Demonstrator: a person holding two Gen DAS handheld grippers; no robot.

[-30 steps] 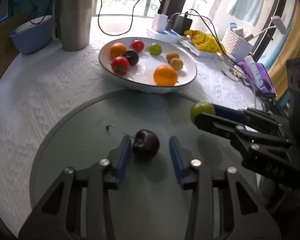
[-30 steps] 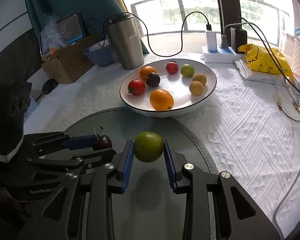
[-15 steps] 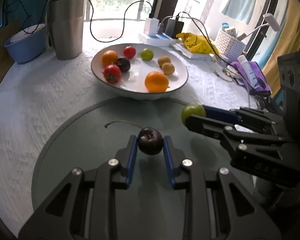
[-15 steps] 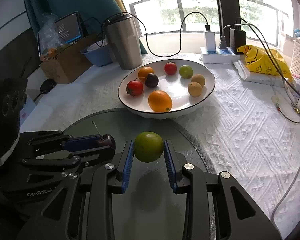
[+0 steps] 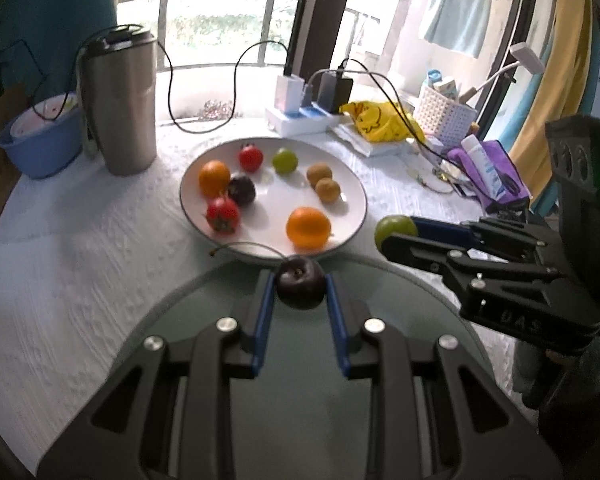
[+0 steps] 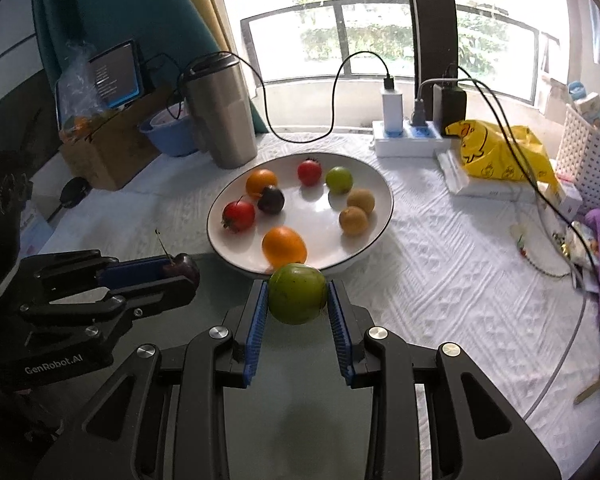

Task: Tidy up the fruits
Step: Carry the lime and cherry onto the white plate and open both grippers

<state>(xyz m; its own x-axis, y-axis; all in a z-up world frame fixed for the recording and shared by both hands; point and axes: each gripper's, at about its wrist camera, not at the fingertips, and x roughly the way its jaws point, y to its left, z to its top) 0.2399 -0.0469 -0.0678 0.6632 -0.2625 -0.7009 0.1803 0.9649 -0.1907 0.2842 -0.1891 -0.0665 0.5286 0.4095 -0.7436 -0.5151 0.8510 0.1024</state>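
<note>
fruit filled a white plate (image 5: 352, 184) on a white tablecloth (image 5: 80, 264): 2 oranges (image 5: 308, 227), 2 tomatoes (image 5: 222, 214), a dark plum (image 5: 241, 189), a green fruit (image 5: 285, 161) and 2 brown fruits (image 5: 327, 189). a steel tumbler (image 5: 118, 102) and a blue bowl (image 5: 44, 140) stood beyond the plate on its left, with a power strip (image 5: 300, 118), a yellow bag (image 5: 380, 122) and a white basket (image 5: 446, 114) beyond it on the right. black cables (image 5: 204, 92) looped behind the plate, none of them across the near rim. a grey glass disc (image 5: 300, 420) lay under both grippers.

the left gripper (image 5: 300, 292) was clamped on a dark cherry (image 5: 300, 283), pinched between the blue pads (image 5: 264, 320) near their tips, its long stem (image 5: 244, 246) arching left over the plate's near rim. the right gripper (image 6: 298, 300) was clamped on a green lime (image 6: 298, 294), also held near the tips and just short of the rim; in the left view it showed at the right, well apart from the cherry.

1 second before, the left jaws stood apart around the cherry as it lay on the disc; since then they had closed on it and lifted it clear, nearer the plate. the lime stayed gripped as before, and the plate's fruit had not shifted.
</note>
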